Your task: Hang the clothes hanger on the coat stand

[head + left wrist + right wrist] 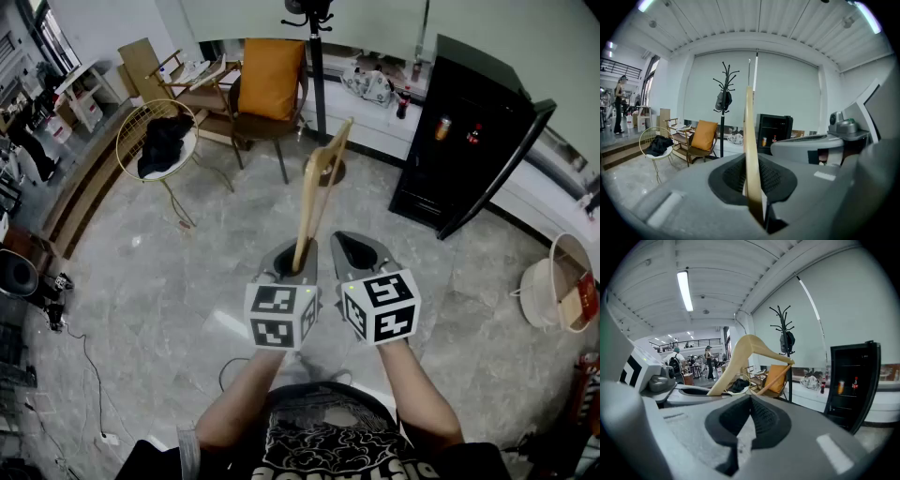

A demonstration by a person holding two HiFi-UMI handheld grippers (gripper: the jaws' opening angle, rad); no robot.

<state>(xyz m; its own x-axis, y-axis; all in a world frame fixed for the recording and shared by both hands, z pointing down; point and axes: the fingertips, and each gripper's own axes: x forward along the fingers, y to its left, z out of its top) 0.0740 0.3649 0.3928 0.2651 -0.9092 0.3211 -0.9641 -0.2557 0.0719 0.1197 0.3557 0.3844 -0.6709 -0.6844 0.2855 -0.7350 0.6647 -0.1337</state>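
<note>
A pale wooden clothes hanger [315, 190] stands upright, its lower arm clamped in my left gripper [292, 260]. The left gripper view shows the hanger [750, 140] edge-on between the closed pads, with its metal hook rising above. My right gripper [357, 251] is level with the left, just to its right, and is shut on nothing. From the right gripper view the hanger [746, 350] shows side-on at the left. The black coat stand [317, 73] rises straight ahead across the floor, with a dark bag on it [723, 100], [787, 341].
A chair with an orange cushion [271, 67] stands left of the stand. A round wire table with black cloth [160, 142] is further left. A black cabinet with an open door [466, 141] is at right, a white basket [549, 292] at far right. Cables [84, 375] lie on the floor at left.
</note>
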